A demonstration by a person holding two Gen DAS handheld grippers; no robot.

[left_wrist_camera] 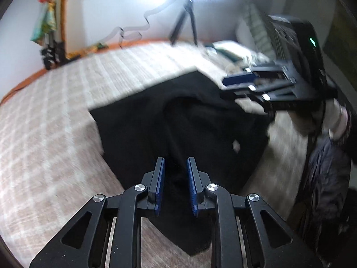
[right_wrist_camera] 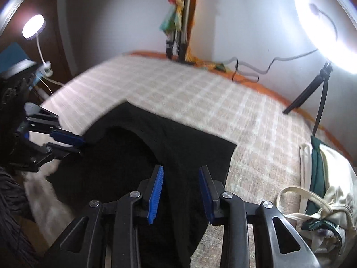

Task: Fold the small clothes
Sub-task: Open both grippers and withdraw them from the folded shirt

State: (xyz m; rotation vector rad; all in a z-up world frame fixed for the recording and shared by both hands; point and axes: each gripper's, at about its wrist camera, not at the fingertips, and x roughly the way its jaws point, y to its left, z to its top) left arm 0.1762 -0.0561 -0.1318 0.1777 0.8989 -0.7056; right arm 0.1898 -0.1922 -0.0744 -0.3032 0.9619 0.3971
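- The left tongs (left_wrist_camera: 175, 174) are sitting a little open, with black cloth (left_wrist_camera: 178, 120) lying in the gap between the blue pads (left_wrist_camera: 159, 183). The pads are not squeezing it, as far as the left wrist view shows.
- The right tongs (right_wrist_camera: 180, 192) are standing wider open over the same cloth (right_wrist_camera: 156, 147), with cloth under the gap and no pinch on it.
- Seen from the left wrist view, the right tongs (left_wrist_camera: 239, 81) are hovering at the far right corner of the cloth. It is blurry there.
- Seen from the right wrist view, the left tongs (right_wrist_camera: 67, 144) are reaching to the left edge of the cloth, tips just at it.
- The cloth is lying spread on the bed (right_wrist_camera: 200, 93), on a checked pink and white cover, with a curved fold bumping up in its middle.
- A white and green bag (right_wrist_camera: 323, 178) is sitting on the bed to the right of the cloth, apart from it.
- A ring light (right_wrist_camera: 330, 22) on a small tripod (right_wrist_camera: 319, 93) is shining at the far edge of the bed.
- A small lamp (right_wrist_camera: 33, 25) is glowing at the left.
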